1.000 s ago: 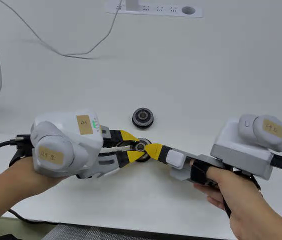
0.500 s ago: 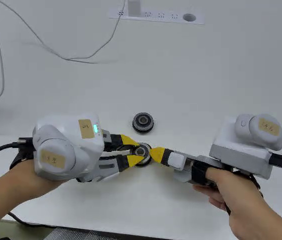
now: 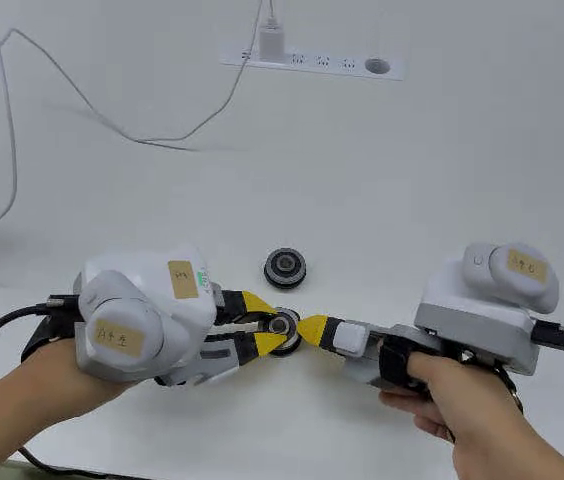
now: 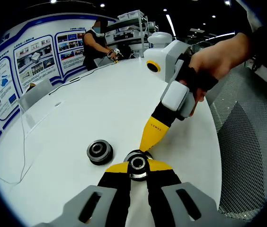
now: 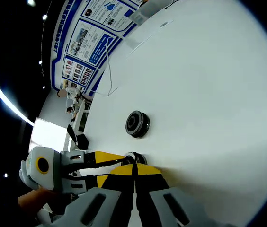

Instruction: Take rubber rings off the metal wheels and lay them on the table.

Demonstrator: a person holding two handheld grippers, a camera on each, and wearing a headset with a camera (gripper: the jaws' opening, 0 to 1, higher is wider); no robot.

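A small metal wheel (image 3: 282, 325) with a black rubber ring is off the table, and my left gripper (image 3: 262, 325) is shut on it. The left gripper view shows this wheel (image 4: 138, 165) clamped between the yellow tips. My right gripper (image 3: 311, 328) comes in from the right with its jaws closed together. Its tip pinches the rubber ring (image 5: 132, 158) at the wheel's edge. In the left gripper view the right gripper (image 4: 150, 135) meets the wheel's far rim. A second ringed wheel (image 3: 285, 267) (image 4: 99, 151) (image 5: 137, 124) lies flat on the white table (image 3: 382, 180) just beyond.
A power strip (image 3: 312, 64) with a plugged charger lies at the table's far edge. Its grey cable (image 3: 82, 110) trails off to the left. A black cable (image 3: 2, 325) hangs from the left gripper. The table's near edge (image 3: 262, 470) runs just below the hands.
The head camera has tilted, so the whole scene sits lower in the picture. Both grippers stay on the held wheel as before.
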